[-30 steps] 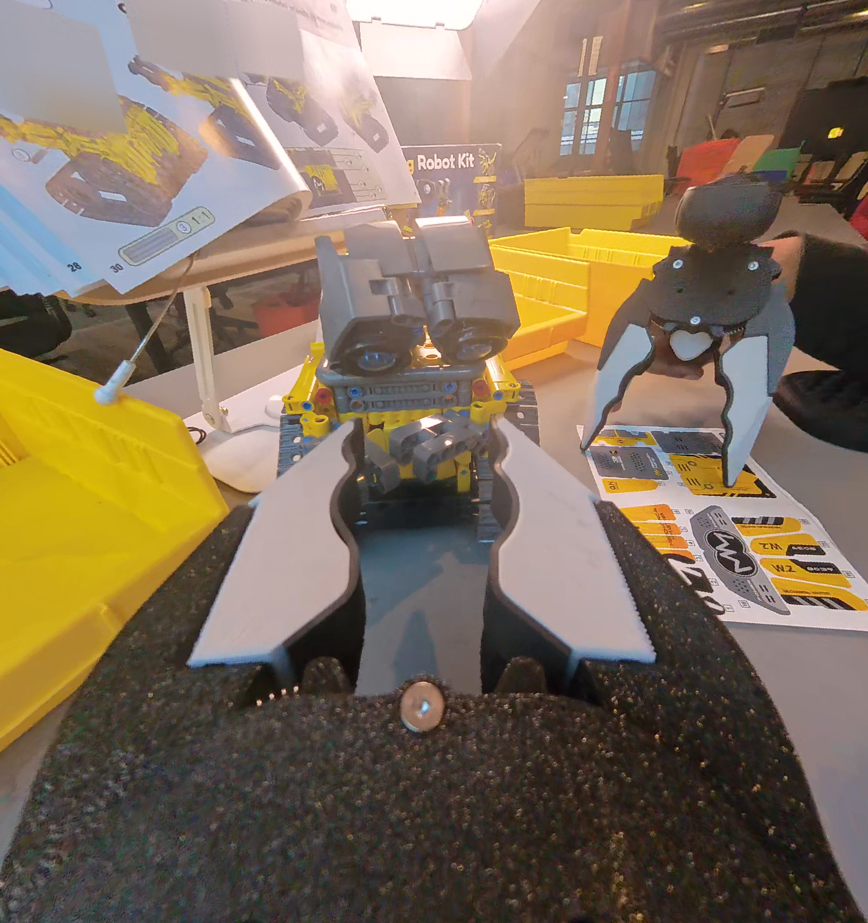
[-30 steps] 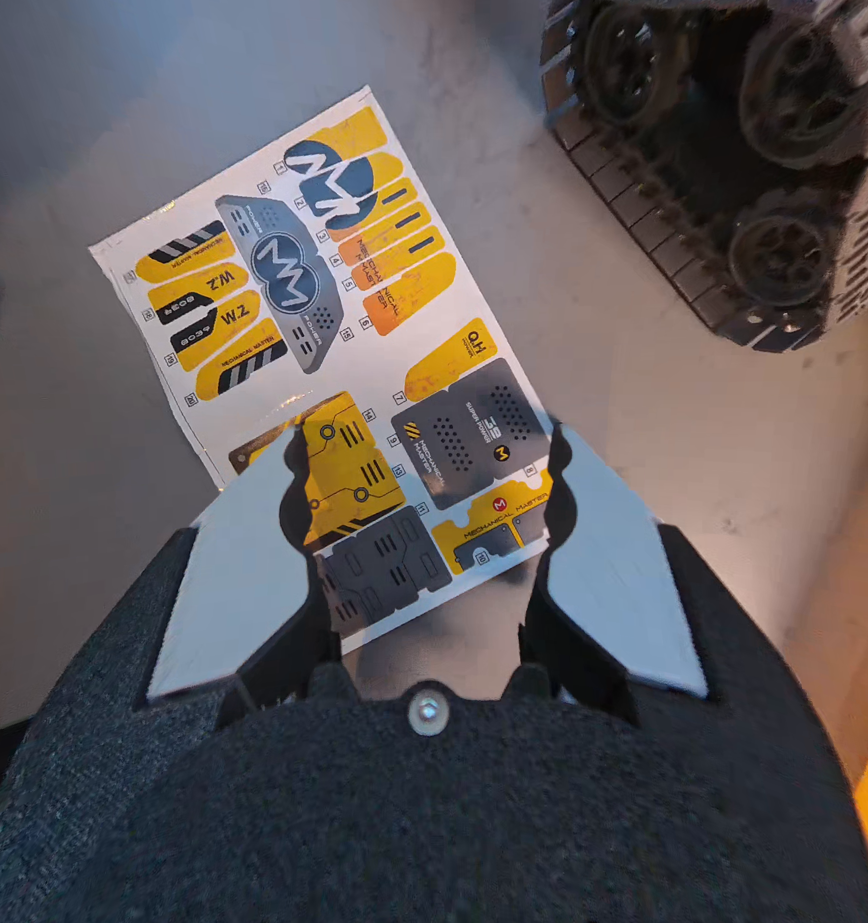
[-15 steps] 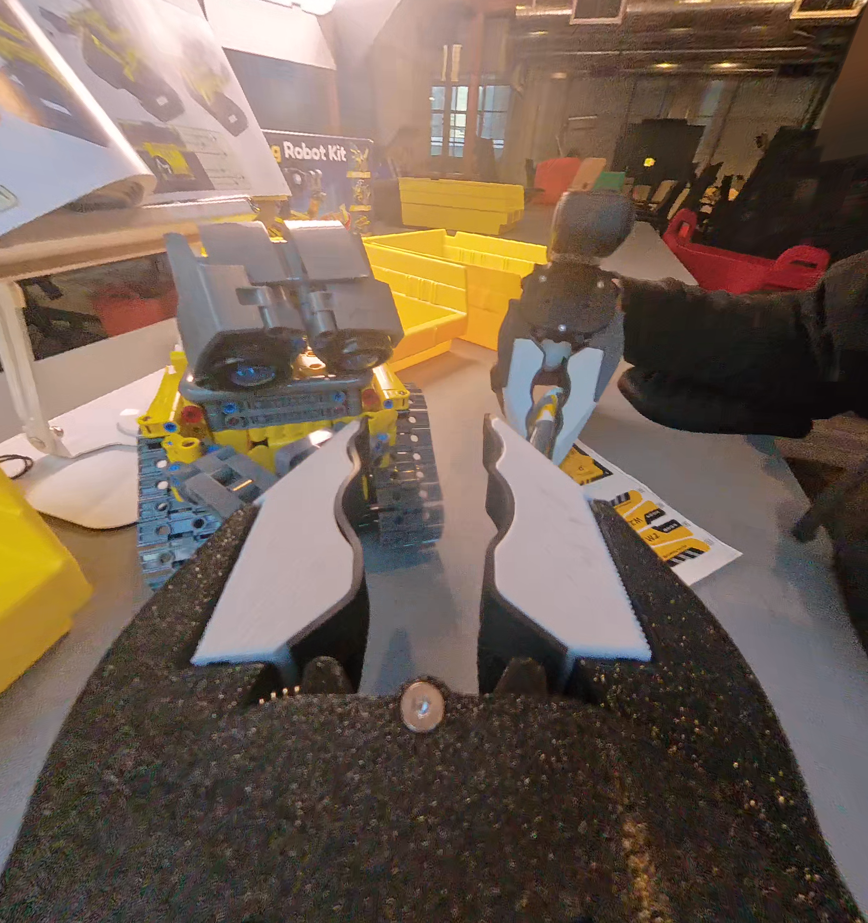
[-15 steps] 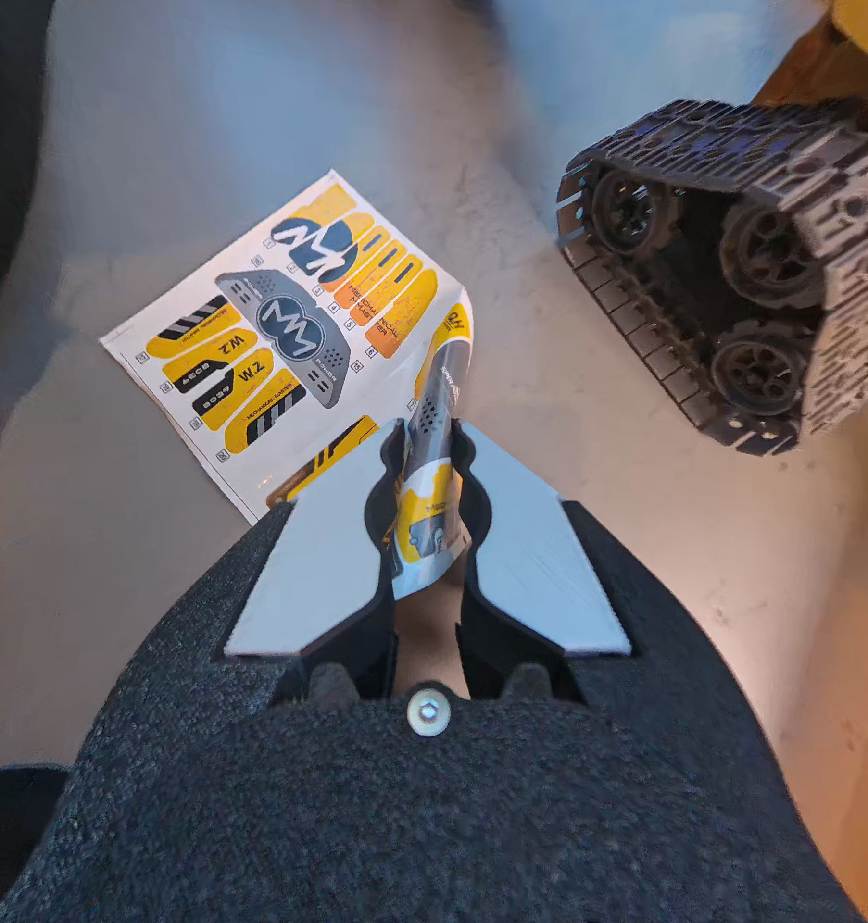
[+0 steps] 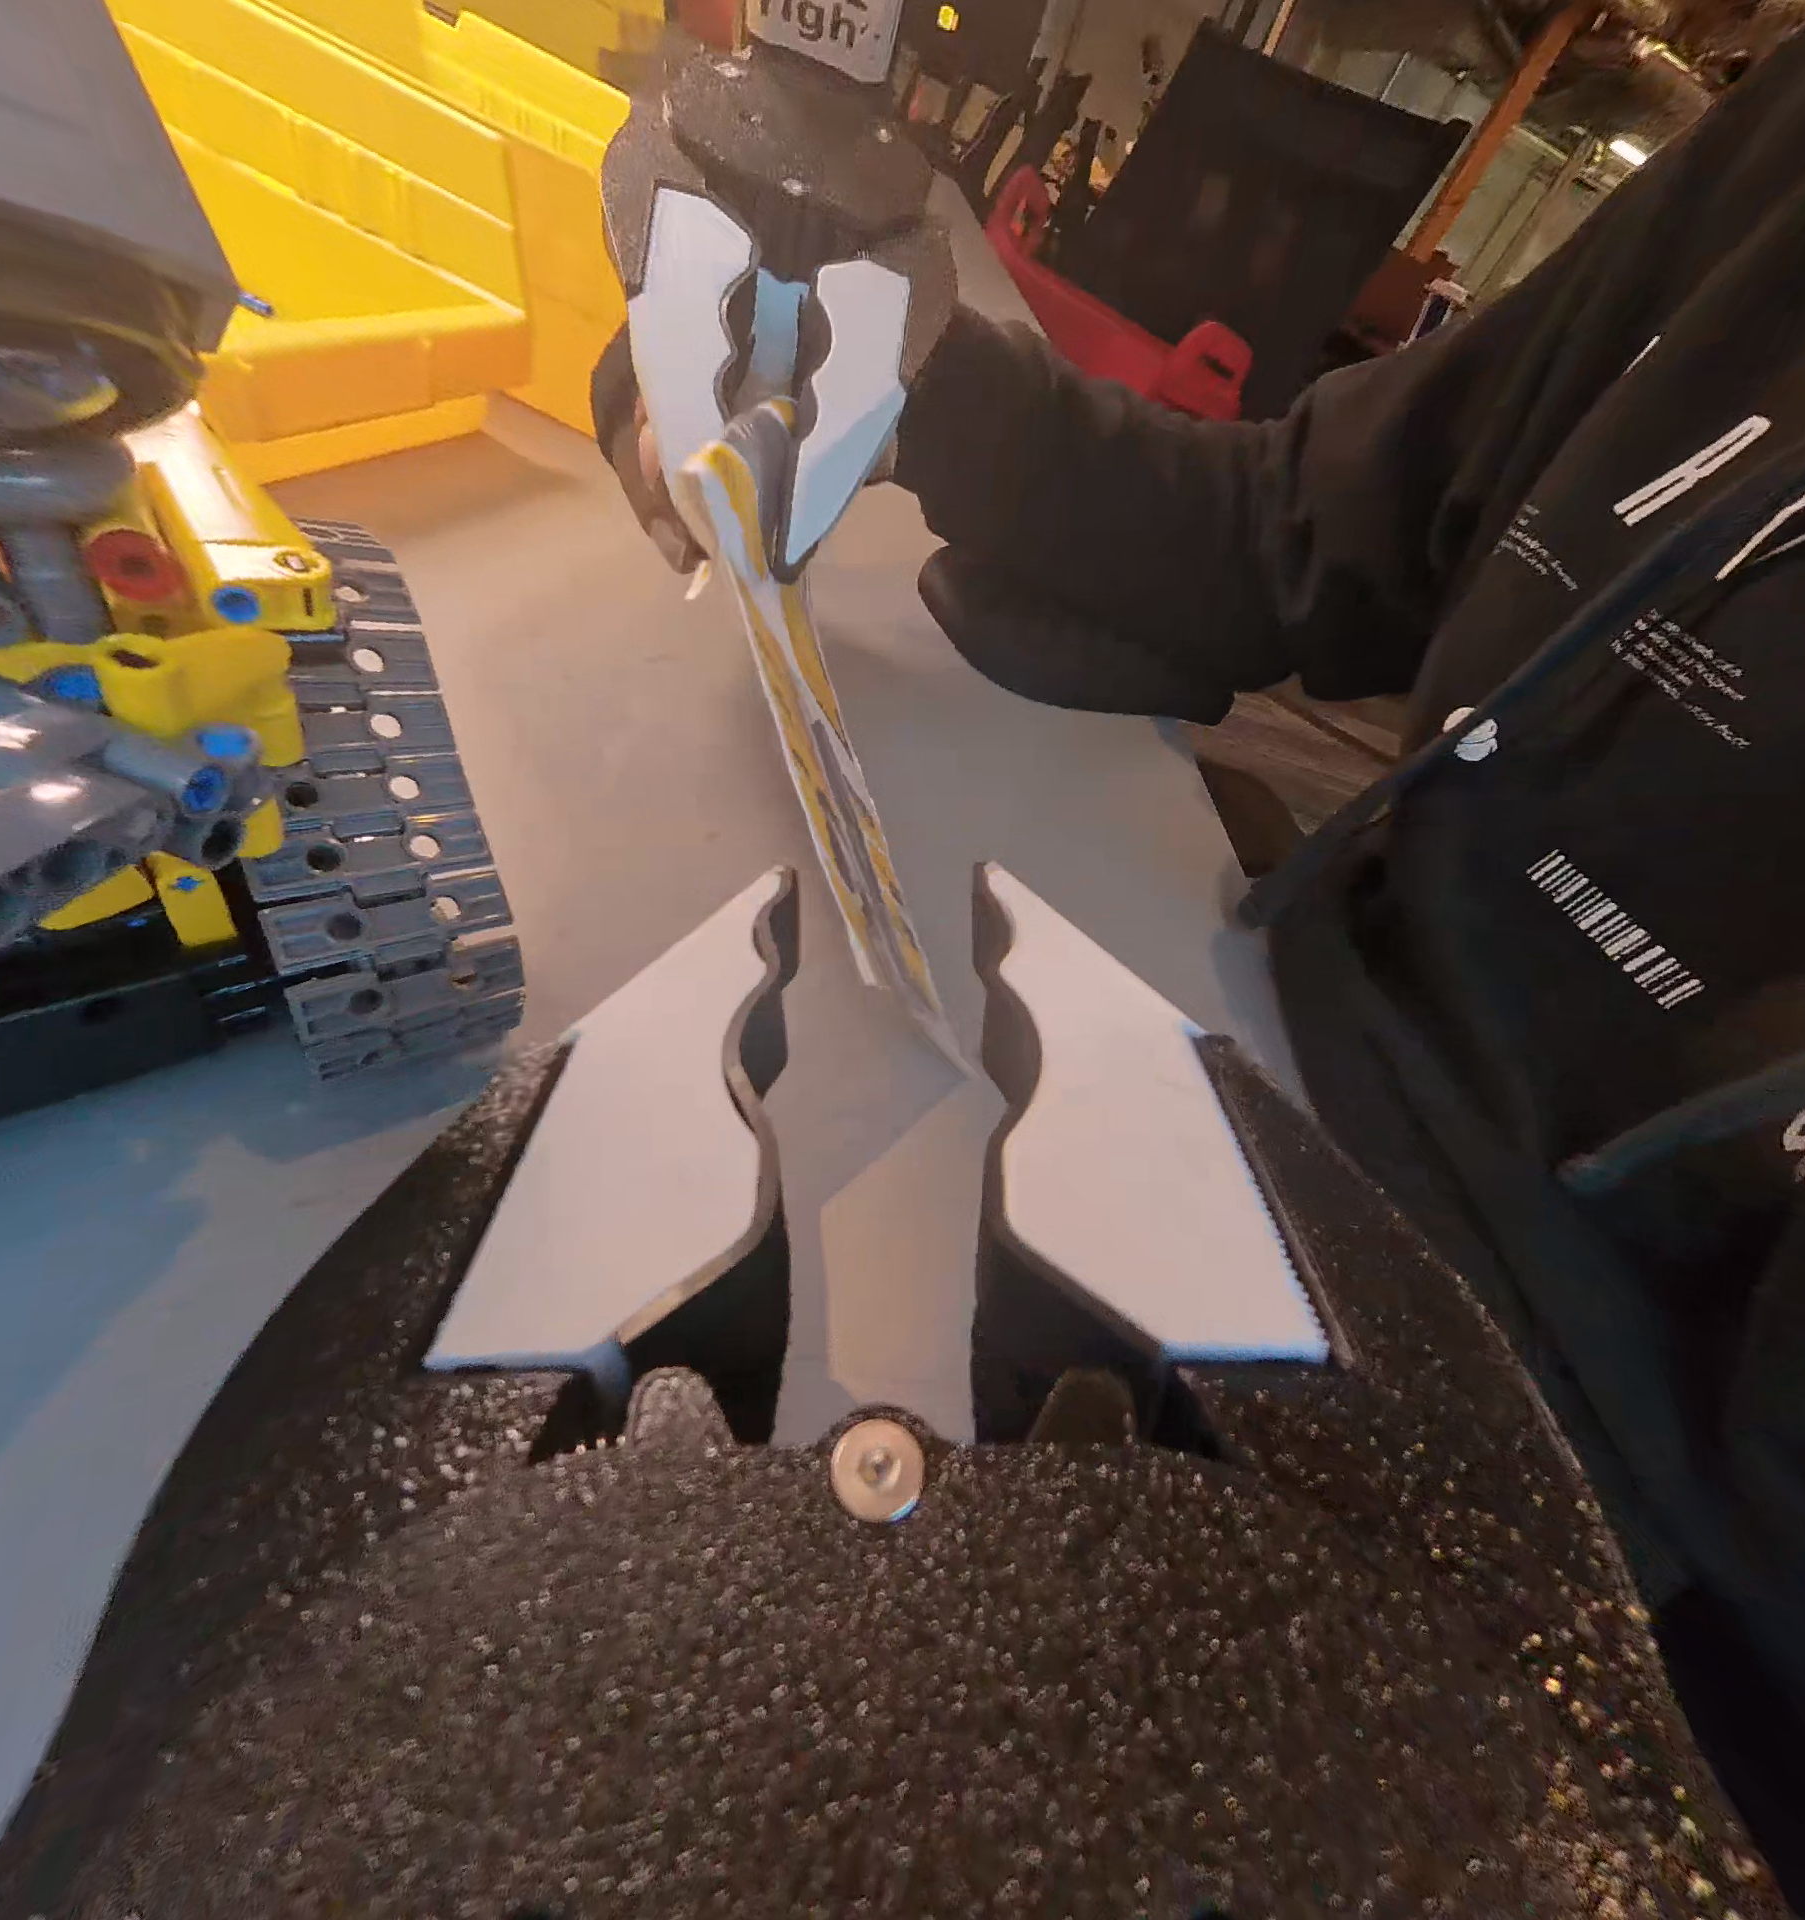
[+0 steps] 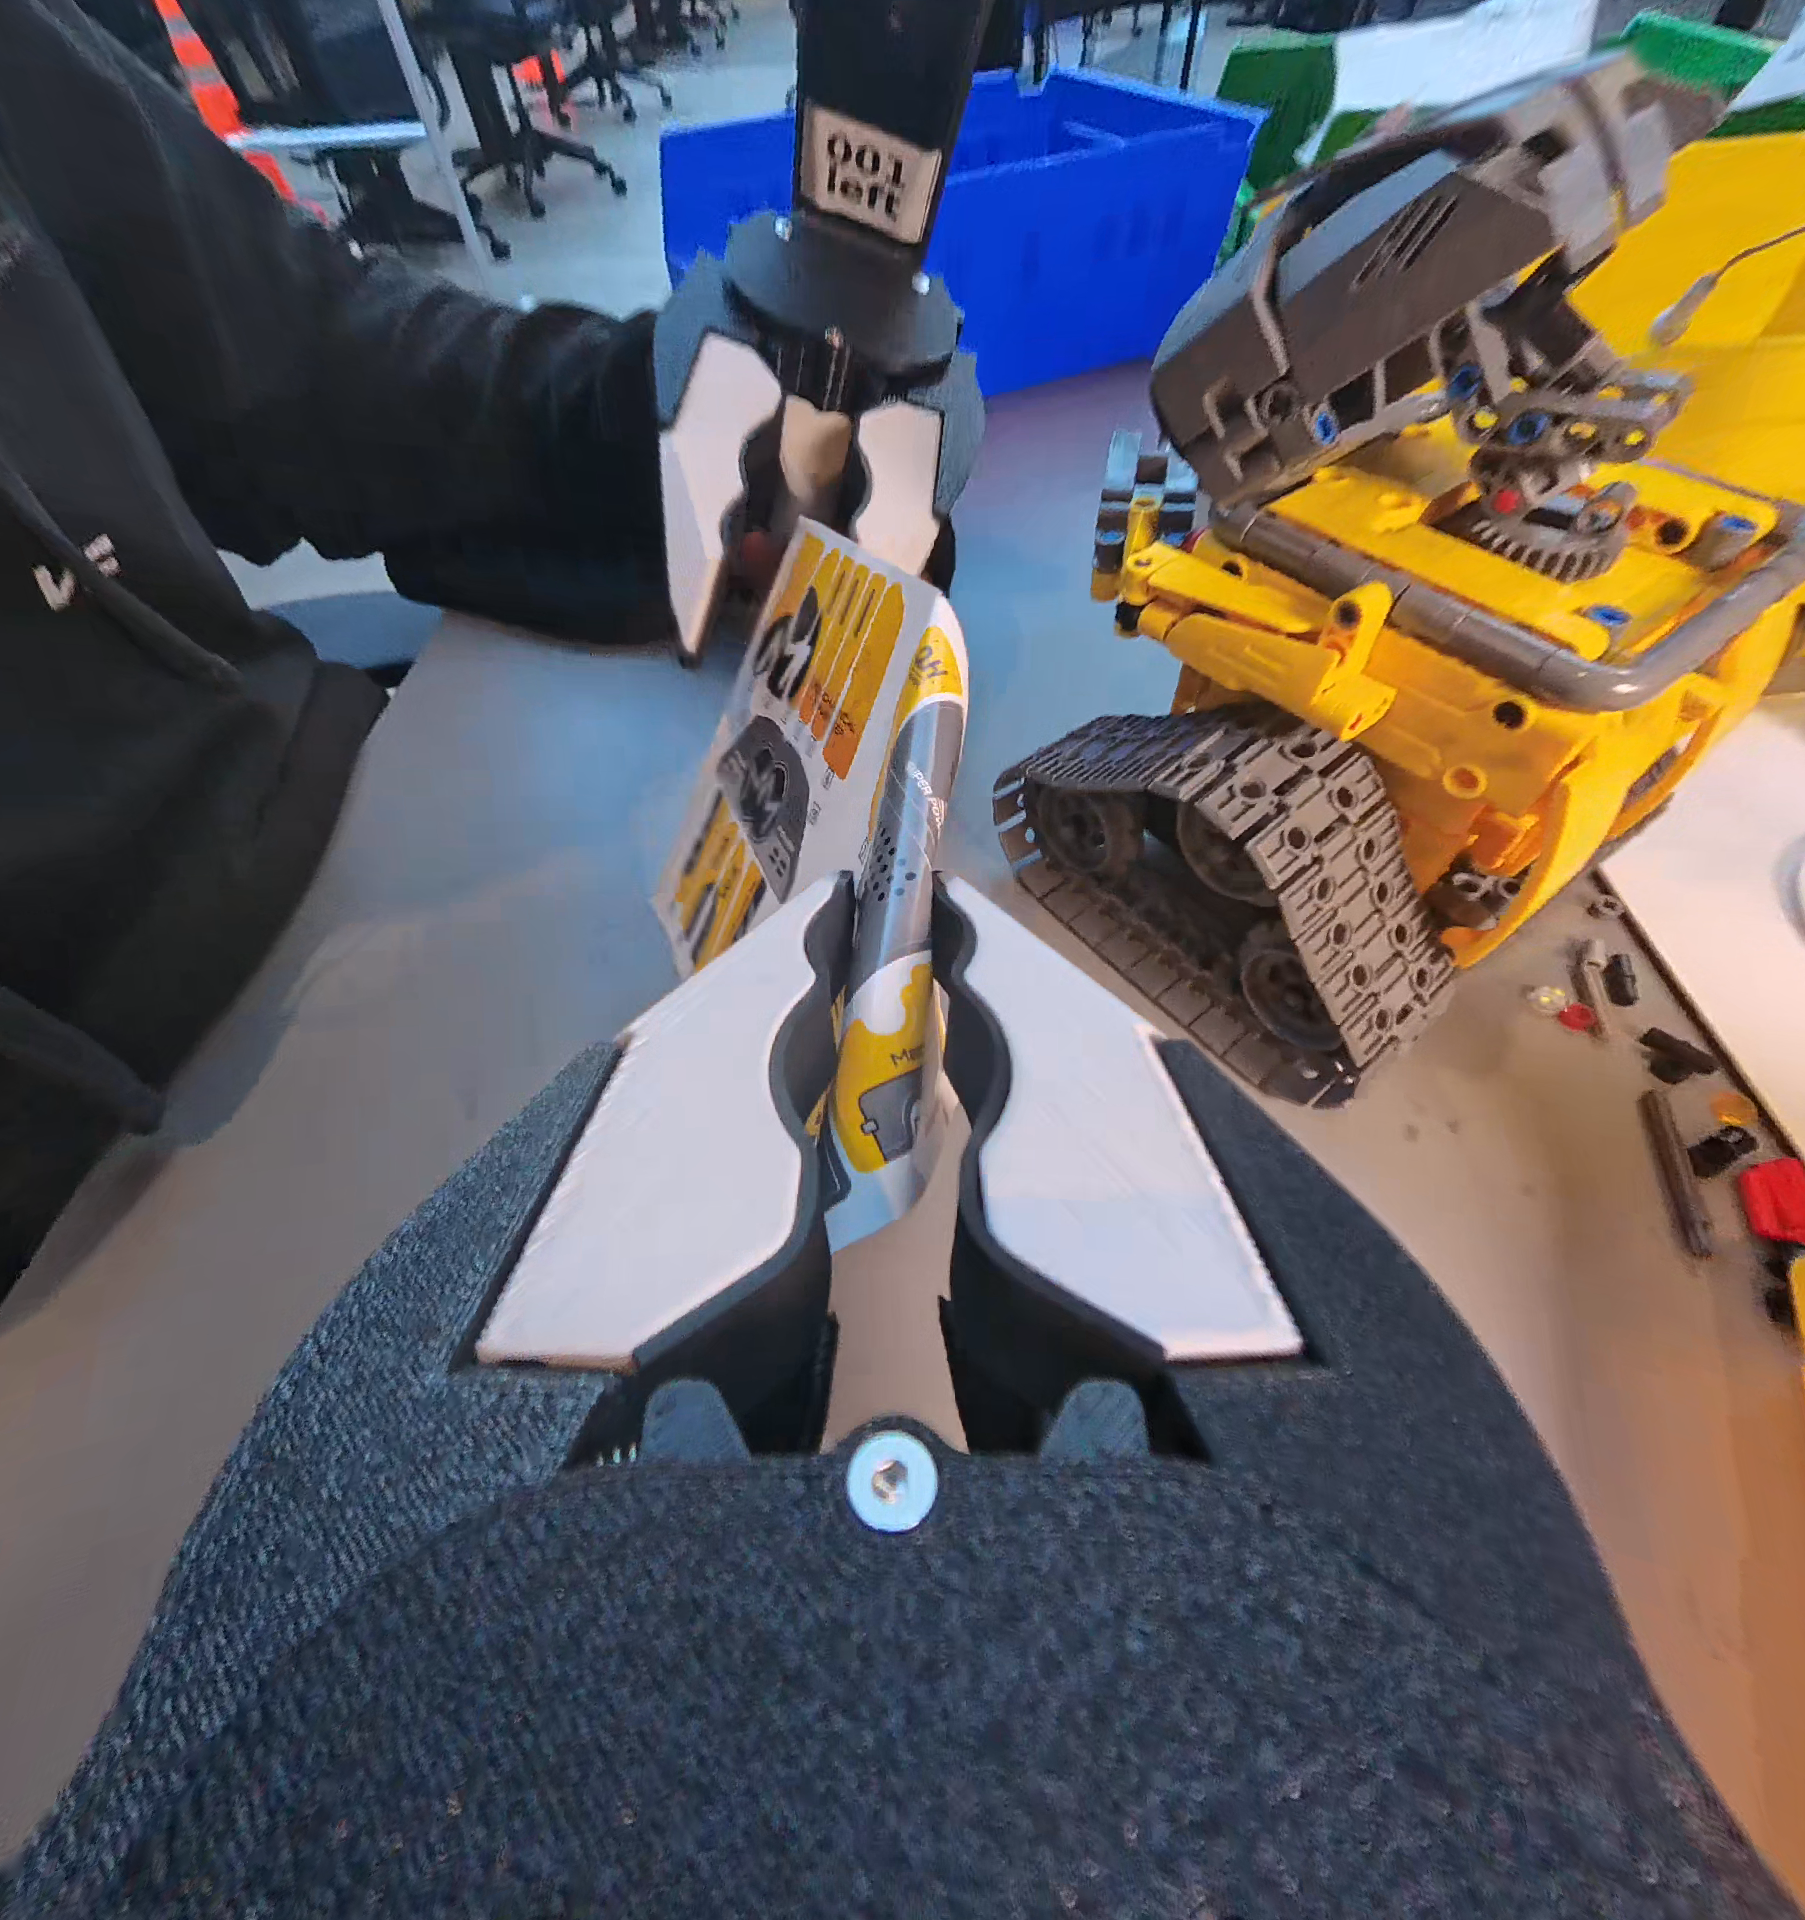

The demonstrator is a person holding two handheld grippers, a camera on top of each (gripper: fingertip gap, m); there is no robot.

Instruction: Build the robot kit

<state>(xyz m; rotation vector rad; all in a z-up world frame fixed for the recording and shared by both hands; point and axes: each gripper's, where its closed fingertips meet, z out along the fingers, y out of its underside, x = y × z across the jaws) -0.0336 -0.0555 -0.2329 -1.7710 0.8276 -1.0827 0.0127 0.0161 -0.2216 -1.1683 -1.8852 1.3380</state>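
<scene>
Right hand-held gripper (image 6: 893,904) pinches sticker sheet (image 6: 825,727), facing left hand-held gripper (image 5: 882,883).

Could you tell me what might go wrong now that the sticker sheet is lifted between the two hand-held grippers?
1. The right hand-held gripper pinches only one buckled end of the sticker sheet; it may crease or tear.
2. The open left hand-held gripper straddles the sheet's free end; closing carelessly could crumple it.
3. The tracked toy robot stands close; a swing might knock it.
</scene>
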